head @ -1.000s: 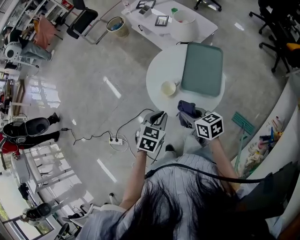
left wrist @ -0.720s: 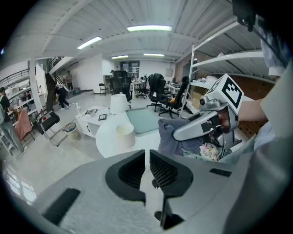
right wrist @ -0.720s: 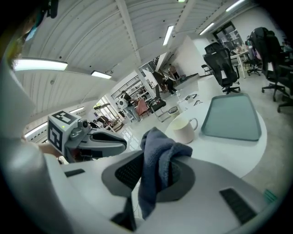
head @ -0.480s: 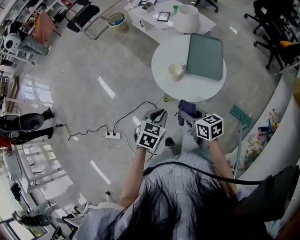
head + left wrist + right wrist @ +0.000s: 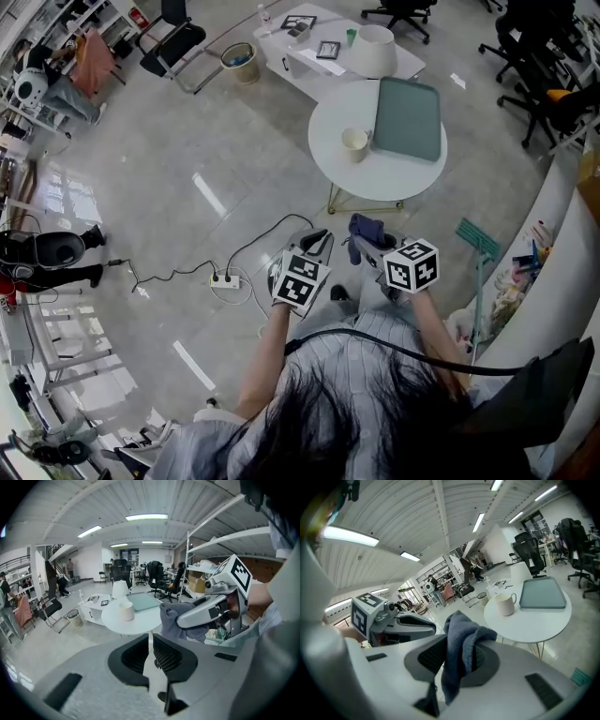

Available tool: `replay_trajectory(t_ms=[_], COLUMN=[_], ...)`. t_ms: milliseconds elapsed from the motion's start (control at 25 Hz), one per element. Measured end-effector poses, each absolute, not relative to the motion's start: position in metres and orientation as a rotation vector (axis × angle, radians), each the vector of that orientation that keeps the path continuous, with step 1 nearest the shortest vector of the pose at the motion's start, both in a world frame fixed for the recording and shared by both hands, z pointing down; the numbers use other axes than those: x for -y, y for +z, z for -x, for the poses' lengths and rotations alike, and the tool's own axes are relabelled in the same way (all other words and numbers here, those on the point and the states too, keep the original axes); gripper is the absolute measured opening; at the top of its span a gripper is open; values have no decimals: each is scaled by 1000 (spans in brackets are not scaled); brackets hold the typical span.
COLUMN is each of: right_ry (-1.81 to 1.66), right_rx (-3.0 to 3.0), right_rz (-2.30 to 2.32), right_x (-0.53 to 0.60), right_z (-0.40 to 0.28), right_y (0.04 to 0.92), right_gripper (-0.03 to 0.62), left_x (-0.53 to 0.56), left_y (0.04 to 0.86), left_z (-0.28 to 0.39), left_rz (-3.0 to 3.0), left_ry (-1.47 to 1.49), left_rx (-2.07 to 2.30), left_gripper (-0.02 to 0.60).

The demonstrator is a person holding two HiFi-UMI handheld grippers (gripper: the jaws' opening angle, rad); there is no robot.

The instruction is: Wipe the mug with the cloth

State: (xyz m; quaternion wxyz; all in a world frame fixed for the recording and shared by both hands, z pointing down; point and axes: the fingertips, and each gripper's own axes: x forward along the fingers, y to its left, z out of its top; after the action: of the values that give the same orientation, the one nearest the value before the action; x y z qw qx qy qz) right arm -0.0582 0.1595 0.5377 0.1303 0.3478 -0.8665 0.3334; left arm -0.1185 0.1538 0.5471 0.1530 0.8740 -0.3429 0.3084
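Note:
A cream mug (image 5: 354,143) stands on a round white table (image 5: 375,183), to the left of a green tray (image 5: 408,119). Both grippers are held in front of the person's body, over the floor and well short of the table. My right gripper (image 5: 361,246) is shut on a dark blue cloth (image 5: 364,228), which bunches above the jaws and hangs down between them (image 5: 461,644). My left gripper (image 5: 319,242) is beside it, shut, with nothing between its jaws (image 5: 151,641). The mug (image 5: 126,611) shows ahead in the left gripper view and, with its handle to the right, as the mug (image 5: 505,604) in the right gripper view.
A low white table with a lampshade (image 5: 375,49) stands beyond the round one, with a bin (image 5: 236,58) at its left. A power strip and cable (image 5: 225,278) lie on the floor at left. Office chairs (image 5: 525,56) stand at the far right, and a green broom head (image 5: 478,239) lies nearby.
In the head view the round table with the mug has shifted up and away from the grippers. Both grippers keep their pose, and the cloth stays in the right one.

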Motion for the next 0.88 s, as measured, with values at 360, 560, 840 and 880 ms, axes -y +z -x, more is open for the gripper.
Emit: replay_trajectory(t_ms=[360,560,840,880], right_ry=[891,899,895,897], right_rx=[2510,2489,2480,2477], right_rz=[-989,-992,-975,-973], right_x=[-186,-201,-212,-213], right_z=[62,65,69,70], right_y=[537,545,550,551], right_gripper=[80,80,80,80], left_x=[-167,-182,-192,-194], left_y=[543,547,553,554], left_z=[119,121,124,124], left_rz=[-2520,-2527,-2520,-2518], left_ry=[859,881,889,890], left_rx=[986,961,951,948], left_gripper=[43,43,43,43])
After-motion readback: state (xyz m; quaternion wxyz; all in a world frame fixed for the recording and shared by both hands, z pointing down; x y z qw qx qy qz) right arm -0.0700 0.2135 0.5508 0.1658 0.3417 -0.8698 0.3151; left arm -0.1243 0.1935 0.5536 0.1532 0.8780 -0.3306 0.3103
